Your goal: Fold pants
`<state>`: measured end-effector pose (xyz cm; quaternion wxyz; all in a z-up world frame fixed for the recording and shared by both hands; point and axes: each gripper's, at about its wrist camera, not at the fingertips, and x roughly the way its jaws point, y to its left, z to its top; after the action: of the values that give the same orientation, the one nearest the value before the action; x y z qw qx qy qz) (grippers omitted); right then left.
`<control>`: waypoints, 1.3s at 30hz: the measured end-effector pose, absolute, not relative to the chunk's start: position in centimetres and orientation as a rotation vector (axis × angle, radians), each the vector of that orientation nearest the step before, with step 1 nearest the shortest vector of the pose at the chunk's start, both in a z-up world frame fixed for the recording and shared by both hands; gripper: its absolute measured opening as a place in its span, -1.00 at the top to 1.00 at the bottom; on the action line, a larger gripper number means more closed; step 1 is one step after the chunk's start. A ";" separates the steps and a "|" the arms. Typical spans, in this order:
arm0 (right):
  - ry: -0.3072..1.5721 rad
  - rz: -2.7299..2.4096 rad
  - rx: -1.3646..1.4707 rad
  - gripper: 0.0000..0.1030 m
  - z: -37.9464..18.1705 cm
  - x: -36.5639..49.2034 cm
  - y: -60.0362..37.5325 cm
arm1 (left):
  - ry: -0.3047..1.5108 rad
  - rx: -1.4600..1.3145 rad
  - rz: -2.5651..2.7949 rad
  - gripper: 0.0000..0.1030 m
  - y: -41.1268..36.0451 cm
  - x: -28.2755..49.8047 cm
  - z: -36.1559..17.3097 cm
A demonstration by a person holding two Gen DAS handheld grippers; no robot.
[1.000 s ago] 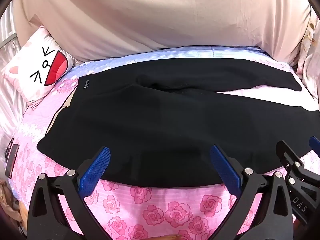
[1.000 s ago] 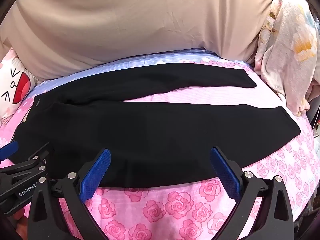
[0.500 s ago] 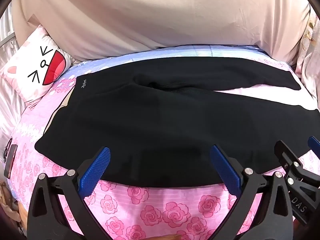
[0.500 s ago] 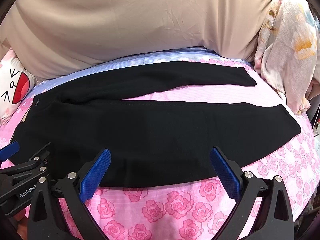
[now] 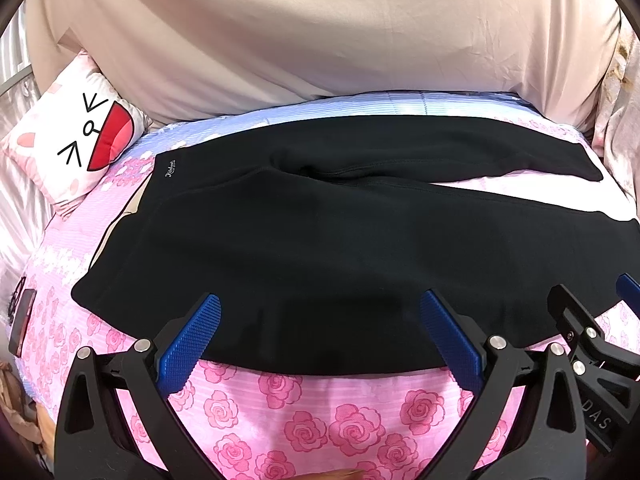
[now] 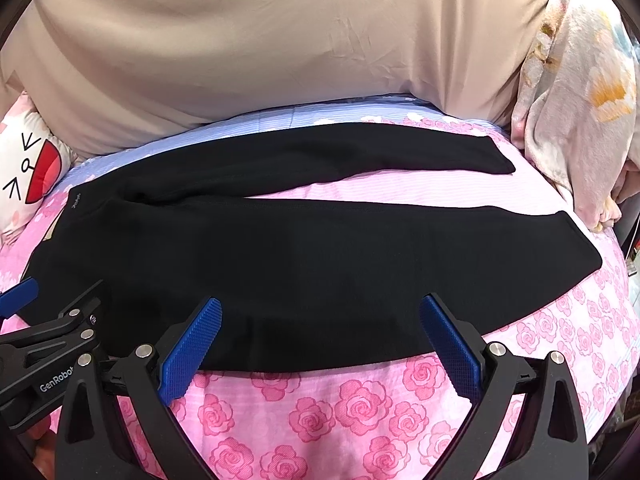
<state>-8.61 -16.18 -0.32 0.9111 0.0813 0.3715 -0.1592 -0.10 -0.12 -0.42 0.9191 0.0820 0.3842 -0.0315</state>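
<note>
Pants [image 5: 320, 248]: we see them flat on the rose bedsheet [image 5: 352, 420], legs splayed.
Left gripper [image 5: 320, 328]: fingers wide apart, holding nothing.
Right gripper [image 6: 320, 328]: likewise spread.
Cut off: our left view loses the near hem.
Right view only: both hems, floral blanket [image 6: 576, 112].
Left view only: dark phone-like object [image 5: 22, 316], hard to identify.

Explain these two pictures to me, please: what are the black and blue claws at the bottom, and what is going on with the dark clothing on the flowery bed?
The claws are hand-held grippers, one in each of a person's hands; no robot arm is involved. Each carries a wide-angle camera looking out along its two blue-padded fingers. One picture is from the left gripper, the other from the right gripper; each also glimpses its neighbour at the edge. Both are open and hold nothing. Ahead, black pants lie spread flat on a rose-patterned bedsheet, waistband to the left, legs running right, slightly apart. A cartoon-face pillow sits at the left. The folding has not begun.
</note>
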 end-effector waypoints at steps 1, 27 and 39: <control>0.767 -0.328 0.168 -0.90 -0.4 -8.6 -16.2 | 0.790 0.168 -0.066 -0.90 -0.1 -0.1 -0.4; 0.770 -0.328 0.168 -0.90 -0.4 -8.5 -15.9 | 0.800 0.172 -0.070 -0.90 0.0 0.4 -0.3; 0.769 -0.327 0.168 -0.90 -0.5 -8.4 -16.0 | 0.799 0.178 -0.070 -0.90 -0.1 0.5 -0.2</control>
<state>-8.38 -16.01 -0.48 0.9106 0.0816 0.3729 -0.1586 0.54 -0.13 -0.20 0.9169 0.0865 0.3882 -0.0340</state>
